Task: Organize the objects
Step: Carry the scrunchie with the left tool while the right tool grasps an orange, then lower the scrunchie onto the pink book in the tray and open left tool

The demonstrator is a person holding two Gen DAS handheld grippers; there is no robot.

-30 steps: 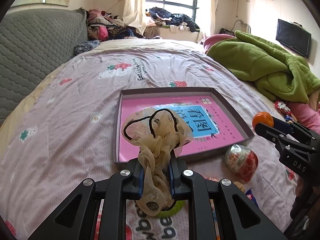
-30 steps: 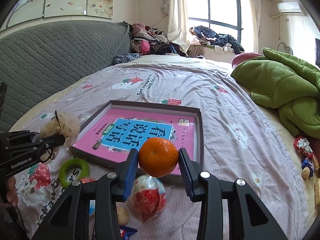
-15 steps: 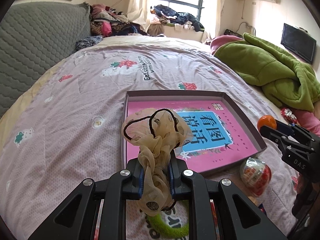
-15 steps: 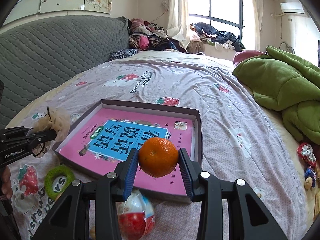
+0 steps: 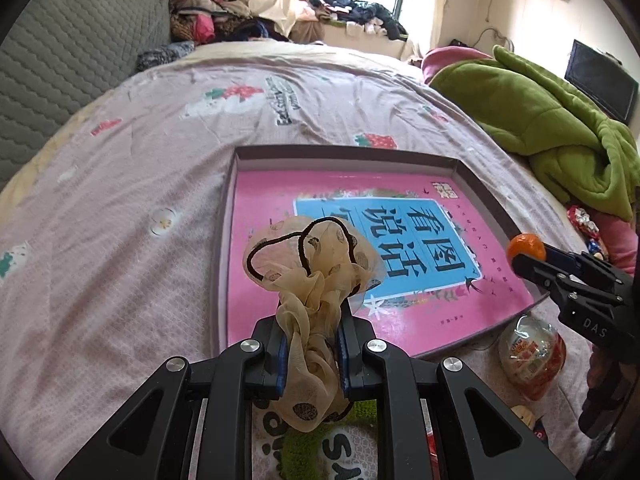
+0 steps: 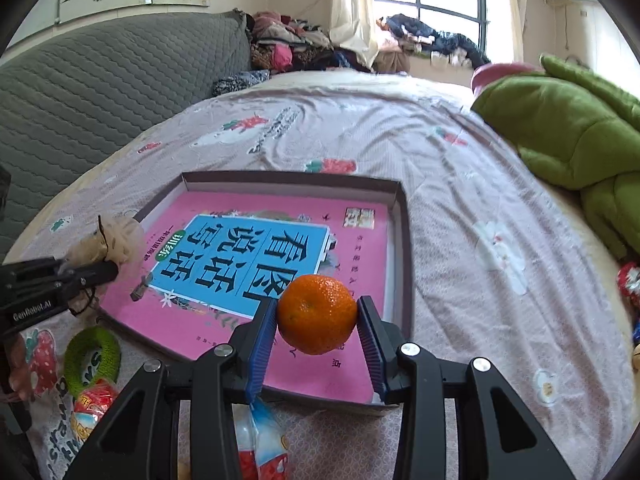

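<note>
Left wrist view: the left gripper (image 5: 311, 354), fingers nearly closed, pinches a beige scrunchie (image 5: 314, 276) over the near-left corner of the box (image 5: 344, 152) on the bed (image 5: 120, 184). Right wrist view: the right gripper (image 6: 317, 326) fingers, moderately spread, clamp an orange (image 6: 317, 314) above the box's near rim, bare bedding to the right.

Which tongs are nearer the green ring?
Left. The left tongs, holding the scrunchie, hang right over the green ring; the right tongs, holding the orange, are off to its right.

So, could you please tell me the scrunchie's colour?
Beige scrunchie with dark spots, clearest in the left wrist view.
</note>
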